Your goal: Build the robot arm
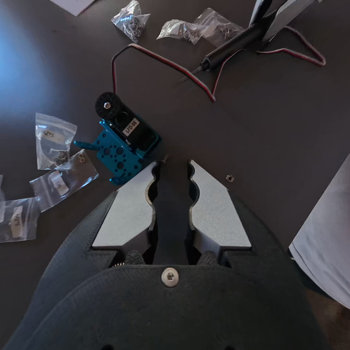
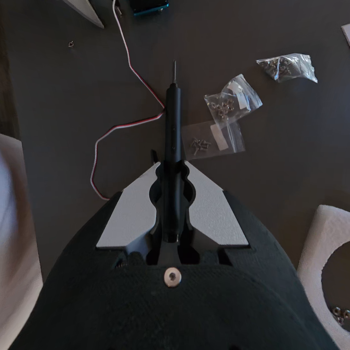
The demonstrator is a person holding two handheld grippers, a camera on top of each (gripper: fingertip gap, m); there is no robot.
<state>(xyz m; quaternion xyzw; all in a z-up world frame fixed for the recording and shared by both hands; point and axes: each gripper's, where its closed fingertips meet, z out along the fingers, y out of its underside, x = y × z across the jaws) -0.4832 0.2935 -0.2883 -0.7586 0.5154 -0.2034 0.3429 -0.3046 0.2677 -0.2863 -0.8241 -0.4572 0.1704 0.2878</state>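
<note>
Your right tool (image 2: pixel 171 166) is clenched on a black electric screwdriver (image 2: pixel 172 121), long axis along the fingers, bit pointing away. Your left tool (image 1: pixel 172 162) is released above the dark desk (image 1: pixel 265 132), a white-labelled servo in its blue bracket (image 1: pixel 121 151) just beside its left finger, a loose nut (image 1: pixel 229 178) near its right.

The left gripper (image 1: pixel 172 162) pointed down toward the table, its 2 white fingers (image 1: pixel 130 204) apart with an empty gap between them. The right gripper (image 2: pixel 172 164) also pointed down and forward, its 2 fingers (image 2: pixel 212 208) closed on a thin black tool that lay along the gap between them.
</note>
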